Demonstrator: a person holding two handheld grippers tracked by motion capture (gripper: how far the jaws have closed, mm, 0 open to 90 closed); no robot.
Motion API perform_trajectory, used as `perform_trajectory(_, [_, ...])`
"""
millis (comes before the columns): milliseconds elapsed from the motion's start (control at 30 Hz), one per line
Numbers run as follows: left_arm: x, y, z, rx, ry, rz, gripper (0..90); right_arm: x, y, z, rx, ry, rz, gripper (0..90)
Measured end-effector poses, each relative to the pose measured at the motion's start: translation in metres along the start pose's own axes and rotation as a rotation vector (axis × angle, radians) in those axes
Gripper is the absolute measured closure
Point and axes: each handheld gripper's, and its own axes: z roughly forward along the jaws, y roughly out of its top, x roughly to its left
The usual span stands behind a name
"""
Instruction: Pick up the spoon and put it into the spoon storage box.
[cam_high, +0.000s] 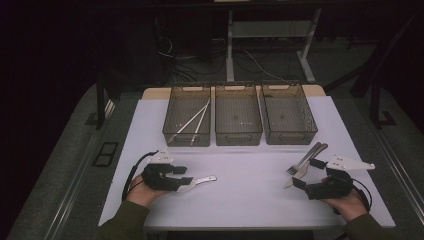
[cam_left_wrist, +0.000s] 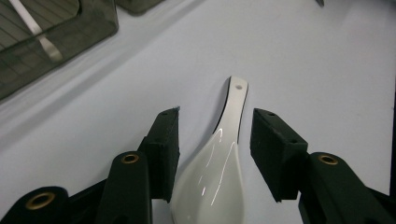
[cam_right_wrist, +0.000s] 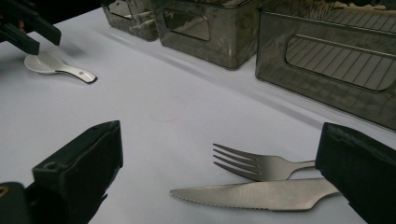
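We are looking down from the high view at the white bench (cam_high: 250, 190), where three smoky, see-through bins (cam_high: 238, 120) are standing in a row at the far side. The left gripper view is showing us the glossy white ceramic spoon (cam_left_wrist: 215, 177), its bowl lying between the released jaws of the left gripper (cam_left_wrist: 215, 149), not gripped. The right gripper (cam_right_wrist: 219, 186) is hanging released above a steel knife (cam_right_wrist: 254, 193) and fork (cam_right_wrist: 254, 165).
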Motion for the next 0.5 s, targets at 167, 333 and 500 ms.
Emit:
perform_trajectory(167, [0.001,-0.002,0.005,0.036,0.001,-0.001,50.5,0.000,0.000,0.000,-0.001,0.000,-0.001,0.7])
perform_trajectory(333, [0.003,-0.004,0.009,0.064,0.003,0.002,50.7,0.000,0.000,0.000,0.000,0.000,-0.002,0.7])
perform_trajectory(500, [0.003,-0.006,0.012,0.095,0.000,0.010,51.1,0.000,0.000,0.000,0.000,0.000,-0.002,0.7])
